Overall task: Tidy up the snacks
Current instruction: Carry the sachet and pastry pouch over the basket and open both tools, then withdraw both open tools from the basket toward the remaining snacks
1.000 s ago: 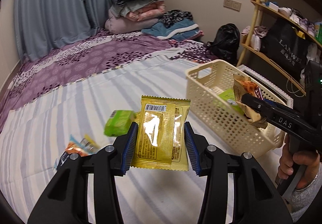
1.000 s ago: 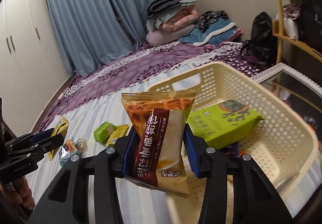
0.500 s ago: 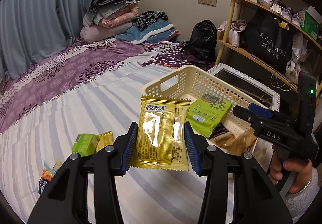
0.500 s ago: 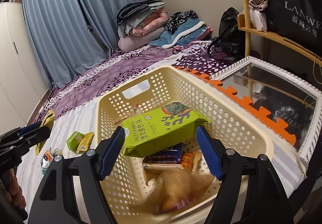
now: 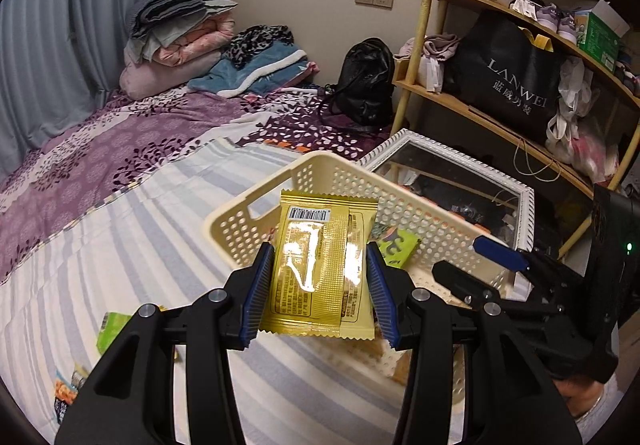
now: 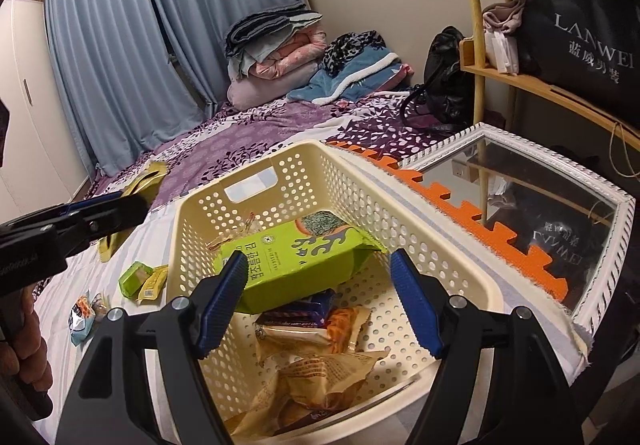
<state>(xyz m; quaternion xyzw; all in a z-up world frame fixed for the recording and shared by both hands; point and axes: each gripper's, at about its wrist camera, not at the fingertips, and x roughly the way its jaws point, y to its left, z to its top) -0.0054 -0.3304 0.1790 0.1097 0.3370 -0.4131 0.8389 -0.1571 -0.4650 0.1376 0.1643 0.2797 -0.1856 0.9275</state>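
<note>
Left wrist view: my left claw (image 5: 320, 287) pinches a yellow packet (image 5: 320, 269) by its two side edges, holding it upright and clear of the bed (image 5: 120, 229). Just beyond it sits the cream basket (image 5: 340, 173), with a green pack (image 5: 394, 245) showing inside behind the packet. My right claw (image 5: 476, 265) is low at the right, above the basket's near end. I judge the step in hand to be carrying this packet to the basket. The next move calls for bringing it over the rim, then spreading the claw to drop it.

Right wrist view: my right claw (image 6: 318, 303) is spread and holds nothing, hovering over the basket (image 6: 400, 205). Inside lie the green pack (image 6: 296, 261), tilted against the far wall, a dark blue bar (image 6: 304, 309) under it, and tan crinkled bags (image 6: 316, 377) on the floor nearest me. On the bed (image 6: 248, 133) left of the basket are a small green snack (image 6: 134, 277), a yellow one (image 6: 154, 283) touching it, and a pale wrapper (image 6: 82, 313), all yet to be gathered. The left claw (image 6: 132, 193) shows at the left with the yellow packet (image 6: 148, 173) in it.
</note>
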